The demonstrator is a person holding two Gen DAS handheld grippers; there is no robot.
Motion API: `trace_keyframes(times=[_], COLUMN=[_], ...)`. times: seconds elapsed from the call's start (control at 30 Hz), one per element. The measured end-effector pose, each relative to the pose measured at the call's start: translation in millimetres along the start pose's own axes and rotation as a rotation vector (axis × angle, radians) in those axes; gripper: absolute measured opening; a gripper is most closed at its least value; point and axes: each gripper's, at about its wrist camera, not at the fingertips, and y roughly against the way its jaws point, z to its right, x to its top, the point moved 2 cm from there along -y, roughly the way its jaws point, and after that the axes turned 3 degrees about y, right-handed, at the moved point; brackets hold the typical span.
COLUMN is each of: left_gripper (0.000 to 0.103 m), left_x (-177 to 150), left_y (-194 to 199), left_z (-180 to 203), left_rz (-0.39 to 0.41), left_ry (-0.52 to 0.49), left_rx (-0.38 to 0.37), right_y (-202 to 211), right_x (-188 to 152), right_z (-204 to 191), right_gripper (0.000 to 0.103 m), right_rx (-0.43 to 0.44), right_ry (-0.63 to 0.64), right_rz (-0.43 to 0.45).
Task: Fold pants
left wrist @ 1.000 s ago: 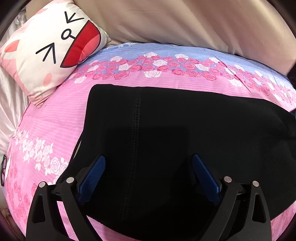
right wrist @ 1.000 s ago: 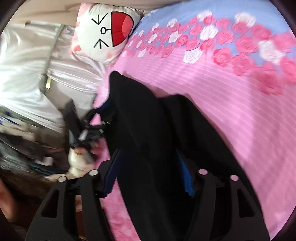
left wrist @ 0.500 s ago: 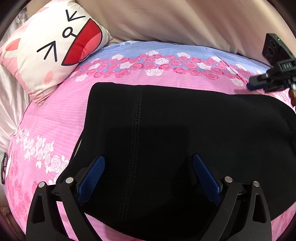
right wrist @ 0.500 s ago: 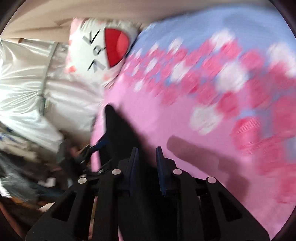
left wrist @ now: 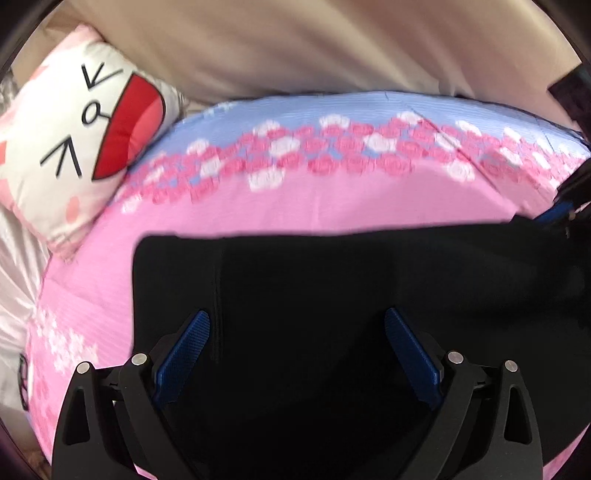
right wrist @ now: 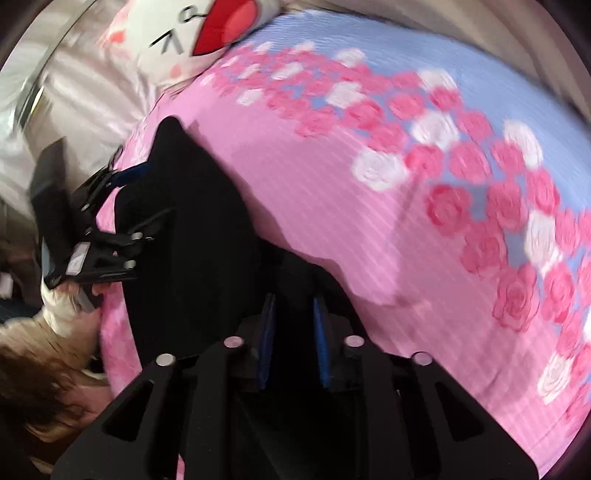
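Observation:
Black pants (left wrist: 332, 295) lie on a pink flowered bedspread (left wrist: 332, 206). My left gripper (left wrist: 297, 328) is open, its blue pads low over the pants near their left end. In the right wrist view my right gripper (right wrist: 293, 310) is shut on a fold of the pants (right wrist: 192, 229) and holds it lifted off the bed. The left gripper also shows in the right wrist view (right wrist: 114, 206) at the pants' far end. The right gripper shows in the left wrist view (left wrist: 569, 206) at the right edge.
A white cartoon-face cushion (left wrist: 74, 140) leans at the head of the bed, also in the right wrist view (right wrist: 192, 33). A beige wall (left wrist: 314, 48) stands behind the bed. Shiny white fabric (right wrist: 74, 103) hangs beside the bed on the left.
My right gripper has closed on the pants' edge and pulled it across, raising a fold. My left gripper stays open over the pants and has drawn back slightly.

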Motion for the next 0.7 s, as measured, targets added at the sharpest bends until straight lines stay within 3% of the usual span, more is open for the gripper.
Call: trace_keyframes(times=[0.1,0.23,0.27,0.33,0.37,0.47,0.6,0.7], left_gripper=[0.095,0.096,0.098,0.098,0.098,0.098,0.098,0.098], left_x=[-10,-19,-21,-23,-24,-24,-17,-25], left_y=[3,6,7,5,5,15,13,2], left_z=[-6,-12,-12,-15,-17,-24,-61,-93], left_rz=[0.004,0.013,0.013,0.018,0.018,0.025,0.033,-0.040], left_ry=[0.018,0.035,0.038,0.045,0.052,0.047,0.094,0.179], left_rx=[-0.016,-0.023,-0.021,-0.022,-0.027,-0.014,0.114,0.080], right_y=[13,1,-1,1,6,43,53,52], right_x=[14,23,24,24,24,17,3,-6], right_z=[30,51,60,68,68,42,19,-17], right_gripper=[0.005,0.000,0.000,0.000,0.000,0.004,0.007,0.007], right_rx=[-0.060,-0.070,-0.128,-0.079,-0.100,-0.194,-0.197,-0.129], right_ry=[-0.080,-0.136,-0.129,-0.187,-0.201,-0.101,-0.084,-0.041], right_rz=[0.096,0.156,0.195,0.215,0.219,0.277,0.225,0.266])
